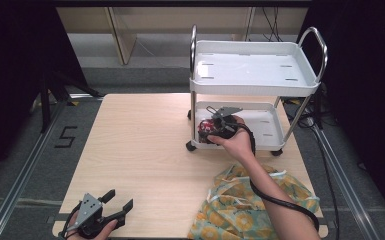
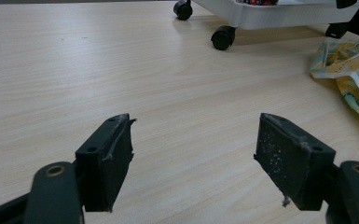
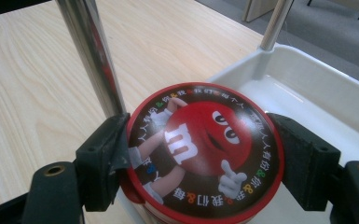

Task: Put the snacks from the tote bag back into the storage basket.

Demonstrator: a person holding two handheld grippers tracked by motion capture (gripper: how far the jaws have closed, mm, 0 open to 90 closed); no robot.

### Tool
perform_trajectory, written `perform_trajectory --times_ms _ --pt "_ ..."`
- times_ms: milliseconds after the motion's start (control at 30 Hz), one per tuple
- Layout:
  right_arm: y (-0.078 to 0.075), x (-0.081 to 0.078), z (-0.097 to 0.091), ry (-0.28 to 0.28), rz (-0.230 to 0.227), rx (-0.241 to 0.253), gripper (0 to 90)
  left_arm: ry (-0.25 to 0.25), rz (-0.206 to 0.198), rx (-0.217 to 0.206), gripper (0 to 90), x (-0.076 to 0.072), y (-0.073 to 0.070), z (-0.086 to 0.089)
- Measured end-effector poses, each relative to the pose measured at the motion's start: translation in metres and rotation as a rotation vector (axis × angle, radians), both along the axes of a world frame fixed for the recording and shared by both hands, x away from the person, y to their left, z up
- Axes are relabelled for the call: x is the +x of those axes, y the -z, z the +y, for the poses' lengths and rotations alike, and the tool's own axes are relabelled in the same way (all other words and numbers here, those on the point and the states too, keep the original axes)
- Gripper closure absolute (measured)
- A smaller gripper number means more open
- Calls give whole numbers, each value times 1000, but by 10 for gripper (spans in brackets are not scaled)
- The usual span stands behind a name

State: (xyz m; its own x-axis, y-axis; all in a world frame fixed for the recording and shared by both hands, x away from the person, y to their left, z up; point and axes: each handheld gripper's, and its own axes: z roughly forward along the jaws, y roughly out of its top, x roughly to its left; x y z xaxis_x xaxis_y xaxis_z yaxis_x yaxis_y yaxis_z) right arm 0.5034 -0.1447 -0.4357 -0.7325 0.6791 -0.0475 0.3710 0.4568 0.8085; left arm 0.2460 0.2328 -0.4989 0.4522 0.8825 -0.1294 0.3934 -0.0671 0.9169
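One tin: round red candy tin (image 3: 204, 151) clamped between right gripper (image 1: 219, 125) pads, at white cart's lower tray (image 1: 270, 131), chrome post (image 3: 92, 56) at 11 o'clock.
Left gripper (image 1: 114, 206): spread, idle, far off.

You are working in a lab-style recording space: a pale wood-grain table (image 1: 145, 150) stands on grey carpet between aluminium floor rails (image 1: 22, 170), black curtains (image 1: 15, 50) close off both sides, and loose black cables (image 1: 272, 20) hang at the back wall
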Motion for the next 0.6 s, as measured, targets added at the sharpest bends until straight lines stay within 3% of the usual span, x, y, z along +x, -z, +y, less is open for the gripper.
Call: perform_trajectory --times_ms 100,200,400,600 --pt "2 2 0 -27 -9 -12 264 -1 0 -1 267 0 0 0" --pt "3 -1 2 3 14 -10 264 6 -5 -2 267 1 0 0" --pt "3 -2 4 4 33 10 263 5 -1 0 267 1 1 0" --pt "1 -2 5 -10 10 27 209 6 -4 -2 267 1 1 0"
